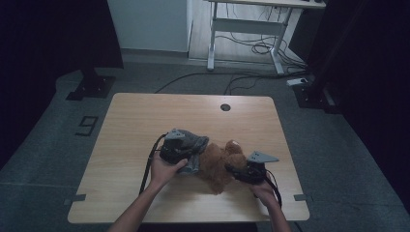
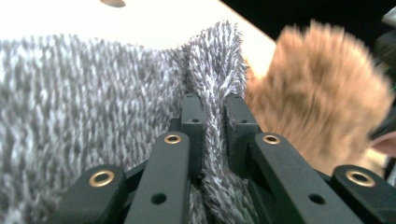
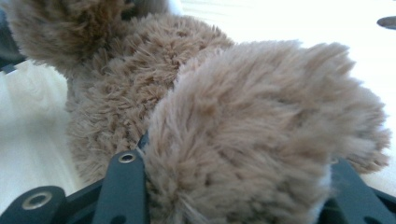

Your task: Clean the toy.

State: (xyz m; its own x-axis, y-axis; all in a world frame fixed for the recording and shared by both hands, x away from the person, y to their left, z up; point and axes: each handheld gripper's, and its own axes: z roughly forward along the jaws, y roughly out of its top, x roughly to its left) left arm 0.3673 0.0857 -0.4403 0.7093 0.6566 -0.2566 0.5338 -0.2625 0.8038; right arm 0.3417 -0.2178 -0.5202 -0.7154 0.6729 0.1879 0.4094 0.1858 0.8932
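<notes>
Nearest, both forearms enter from the table's (image 1: pixel 130 116) front edge. The right gripper (image 1: pixel 240 172) has its jaws clamped around a limb of the brown plush bear (image 1: pixel 220 164), apparently to anchor it. The left gripper (image 1: pixel 175 151), wrist raised and angled inward, pinches a fold of the grey knitted garment (image 2: pixel 84 107) tight, seemingly to draw it along the bear. The bear lies mid-table between the grippers.

A brown plush teddy bear (image 1: pixel 220 164) lies on the light wooden bench (image 1: pixel 135 125) between the tools: the left tool (image 1: pixel 180 151) just to its left, the right tool (image 1: pixel 241 170) on its right. A grey knitted cloth (image 1: pixel 196 147) drapes between left tool and bear.
</notes>
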